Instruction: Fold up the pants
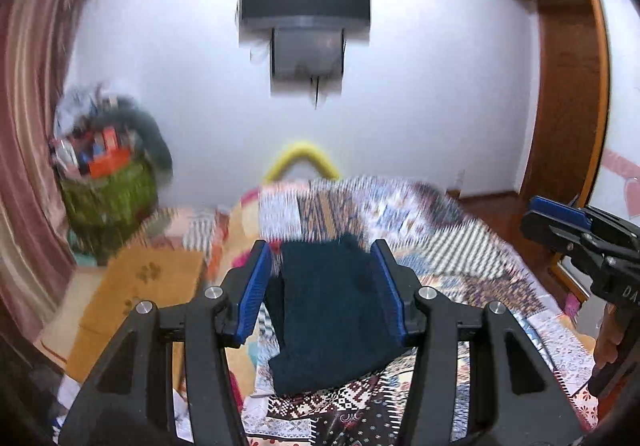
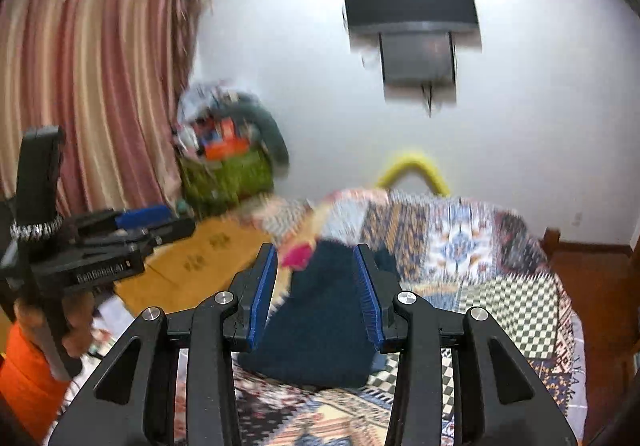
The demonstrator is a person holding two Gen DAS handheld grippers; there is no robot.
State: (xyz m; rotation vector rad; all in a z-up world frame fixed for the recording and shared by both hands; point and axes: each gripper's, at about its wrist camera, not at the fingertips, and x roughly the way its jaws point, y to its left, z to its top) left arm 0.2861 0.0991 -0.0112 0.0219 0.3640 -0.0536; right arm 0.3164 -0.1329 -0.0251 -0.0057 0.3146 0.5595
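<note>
- Broadly, the bed [image 1: 460, 246] under its patchwork quilt fills the near scene.
- On it, the dark pants [image 1: 332, 310] lie in a compact folded bundle, so folding looks nearly finished.
- Left tool [image 1: 320, 286] and right tool [image 2: 316, 286] hover above, jaws spread, holding nothing.
- Next likely calls for smoothing or withdrawing.

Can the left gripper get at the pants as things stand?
Probably yes. The left gripper is open and empty, and the dark pants lie folded on the quilt straight ahead between its fingers, nothing in between.
</note>
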